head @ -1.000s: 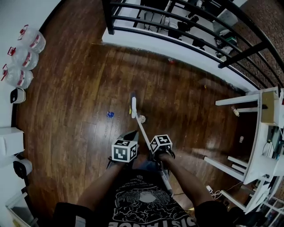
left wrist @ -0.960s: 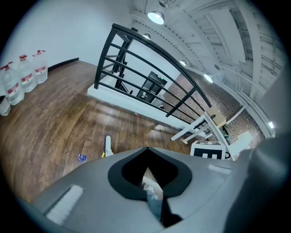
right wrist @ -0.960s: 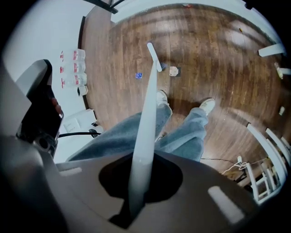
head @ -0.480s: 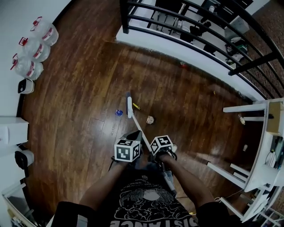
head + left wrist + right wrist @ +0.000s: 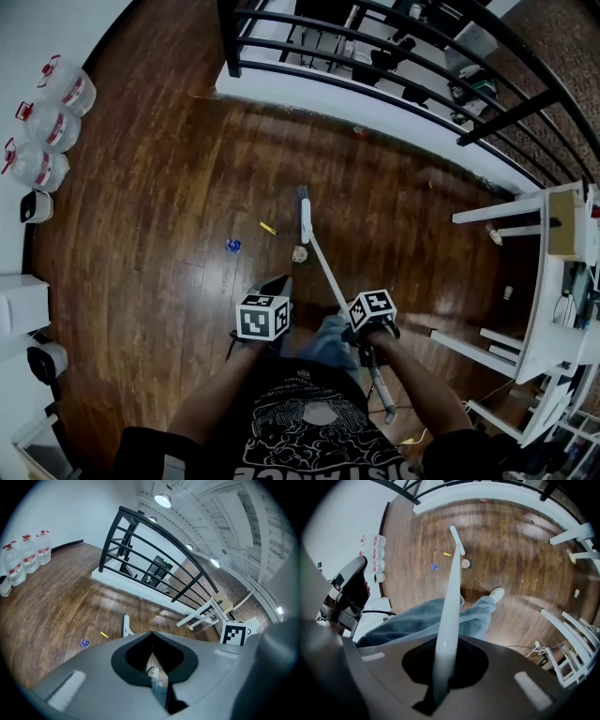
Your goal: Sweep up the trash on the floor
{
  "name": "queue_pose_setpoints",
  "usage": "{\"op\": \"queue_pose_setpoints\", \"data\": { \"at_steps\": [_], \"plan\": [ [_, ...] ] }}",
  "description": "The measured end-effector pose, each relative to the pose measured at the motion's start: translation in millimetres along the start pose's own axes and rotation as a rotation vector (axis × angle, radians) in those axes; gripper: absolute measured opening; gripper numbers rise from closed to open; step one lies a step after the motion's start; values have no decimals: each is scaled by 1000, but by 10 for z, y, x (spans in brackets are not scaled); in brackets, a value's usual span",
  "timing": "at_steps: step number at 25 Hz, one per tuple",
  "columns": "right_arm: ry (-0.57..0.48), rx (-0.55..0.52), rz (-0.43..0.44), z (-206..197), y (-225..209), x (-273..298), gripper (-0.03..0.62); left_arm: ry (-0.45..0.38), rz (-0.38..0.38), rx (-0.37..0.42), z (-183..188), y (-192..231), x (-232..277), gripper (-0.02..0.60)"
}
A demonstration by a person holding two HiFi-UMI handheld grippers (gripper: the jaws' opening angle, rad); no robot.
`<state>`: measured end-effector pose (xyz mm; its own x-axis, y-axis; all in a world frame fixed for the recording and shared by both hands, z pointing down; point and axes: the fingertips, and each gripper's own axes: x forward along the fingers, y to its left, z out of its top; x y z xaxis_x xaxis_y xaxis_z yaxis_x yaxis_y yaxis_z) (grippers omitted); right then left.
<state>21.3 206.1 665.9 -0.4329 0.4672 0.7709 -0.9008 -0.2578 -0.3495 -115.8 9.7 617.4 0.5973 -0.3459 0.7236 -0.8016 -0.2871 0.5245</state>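
- Right gripper (image 5: 445, 670): fingers pinch the long white plastic broom (image 5: 306, 220) mid-handle. Stiff, light, prob. slick, so we'd squeeze firm.
- Left gripper (image 5: 151, 634): fingers pressed together, holding nothing.
- Broom head's on the dark wood floor (image 5: 169, 234), just beside the crumpled beige paper wad (image 5: 299, 253).

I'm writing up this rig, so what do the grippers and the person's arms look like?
The left gripper and right gripper have grey shells, black around the jaws; each carries a white cube with black square markers. Short-sleeved black printed T-shirt, blue jeans.

R gripper (image 5: 366, 323) holds broom (image 5: 324, 263); beyond its fingers, paper wad (image 5: 299, 253) just left of handle, yellow scrap (image 5: 268, 228), blue scrap (image 5: 232, 245) further left.
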Motion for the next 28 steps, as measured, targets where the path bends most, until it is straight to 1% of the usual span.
{"op": "queue_pose_setpoints", "data": {
  "at_steps": [6,9,12,18,21,25,28],
  "plan": [
    [30,105,-93,-200,-548,-196,0,4,-23,0,12,-97,90,5],
    [68,143,-108,-331,-681,-209,0,14,-18,-12,-46,-72,100,5],
    [108,153,-121,-424,-715,-168,0,13,-13,-22,-52,-36,89,5],
    [166,132,-94,-430,-487,1,0,-3,-2,-41,13,44,60,5],
    [188,107,-65,-356,-247,118,0,-4,5,-52,7,100,42,5],
    [201,73,3,-232,180,261,19,-5,17,-66,-5,180,19,5],
    [202,52,15,-140,320,316,20,-8,32,-77,-9,252,-12,5]
  ]
}}
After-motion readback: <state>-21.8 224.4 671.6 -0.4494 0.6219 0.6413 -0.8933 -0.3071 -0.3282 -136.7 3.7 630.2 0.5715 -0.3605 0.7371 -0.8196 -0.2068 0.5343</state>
